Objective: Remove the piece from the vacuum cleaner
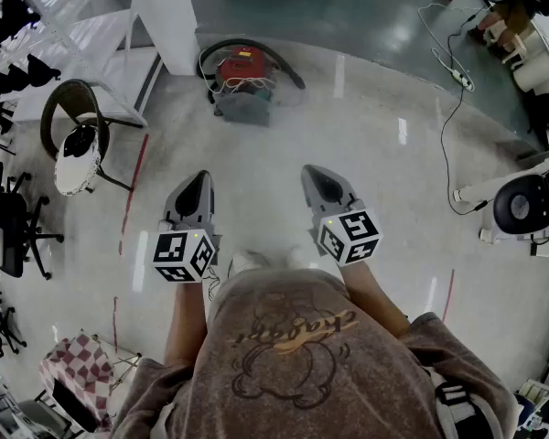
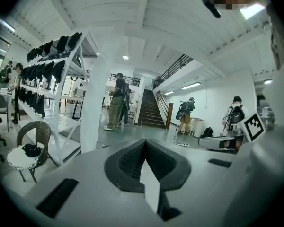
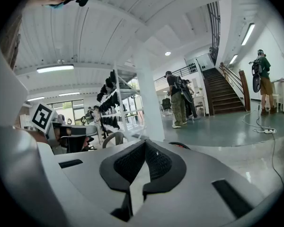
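A red and grey vacuum cleaner (image 1: 242,80) with a black hose stands on the floor some way ahead, by a white pillar (image 1: 165,12). Both grippers are held side by side in front of the person's body, well short of it. My left gripper (image 1: 199,179) is shut with nothing between its jaws; its black pads (image 2: 132,162) meet. My right gripper (image 1: 313,174) is likewise shut and empty, pads (image 3: 154,163) together. In the right gripper view only a sliver of the vacuum's red top (image 3: 182,147) shows over the jaws.
A wicker chair (image 1: 73,135) and office chairs (image 1: 14,227) stand at the left beside white shelving (image 1: 55,16). A white cable and power strip (image 1: 453,71) lie on the floor at the right. People (image 2: 116,100) stand further off near a staircase (image 2: 149,110).
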Motion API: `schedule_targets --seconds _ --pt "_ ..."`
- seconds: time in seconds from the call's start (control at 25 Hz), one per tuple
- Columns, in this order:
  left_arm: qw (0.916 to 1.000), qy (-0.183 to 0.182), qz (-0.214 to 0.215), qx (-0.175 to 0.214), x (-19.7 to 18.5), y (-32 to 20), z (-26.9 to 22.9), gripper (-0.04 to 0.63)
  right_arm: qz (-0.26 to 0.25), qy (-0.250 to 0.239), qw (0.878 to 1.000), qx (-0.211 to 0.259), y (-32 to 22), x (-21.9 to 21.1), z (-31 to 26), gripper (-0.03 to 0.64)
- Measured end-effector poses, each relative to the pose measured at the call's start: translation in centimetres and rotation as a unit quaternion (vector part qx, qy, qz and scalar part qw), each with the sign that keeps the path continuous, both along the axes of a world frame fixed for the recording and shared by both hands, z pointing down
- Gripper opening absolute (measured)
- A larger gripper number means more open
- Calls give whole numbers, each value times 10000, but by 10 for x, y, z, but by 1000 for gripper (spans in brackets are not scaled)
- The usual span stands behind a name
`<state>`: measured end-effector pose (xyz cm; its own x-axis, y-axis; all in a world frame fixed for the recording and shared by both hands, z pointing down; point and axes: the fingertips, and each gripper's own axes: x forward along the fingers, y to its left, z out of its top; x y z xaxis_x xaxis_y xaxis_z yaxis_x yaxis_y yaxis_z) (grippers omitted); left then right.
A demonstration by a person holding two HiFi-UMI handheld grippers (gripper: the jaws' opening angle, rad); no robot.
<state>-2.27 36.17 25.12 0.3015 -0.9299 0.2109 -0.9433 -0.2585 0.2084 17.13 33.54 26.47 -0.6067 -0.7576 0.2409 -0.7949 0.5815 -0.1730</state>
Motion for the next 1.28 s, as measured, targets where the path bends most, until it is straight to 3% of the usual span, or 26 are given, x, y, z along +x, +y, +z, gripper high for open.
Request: schedule_targets --seconds 0.48,0.96,1.28 --pt "9999 -3 168 -25 -8 -3 -1 2 67 9 10000 -14 2 -12 0 -2" --pt "9988 -150 467 71 -49 -5 14 2 328 60 9994 -99 18 -51 18 -2" --pt "9987 -35 489 121 -71 -30 17 2 550 34 9984 -159 0 -66 22 -1"
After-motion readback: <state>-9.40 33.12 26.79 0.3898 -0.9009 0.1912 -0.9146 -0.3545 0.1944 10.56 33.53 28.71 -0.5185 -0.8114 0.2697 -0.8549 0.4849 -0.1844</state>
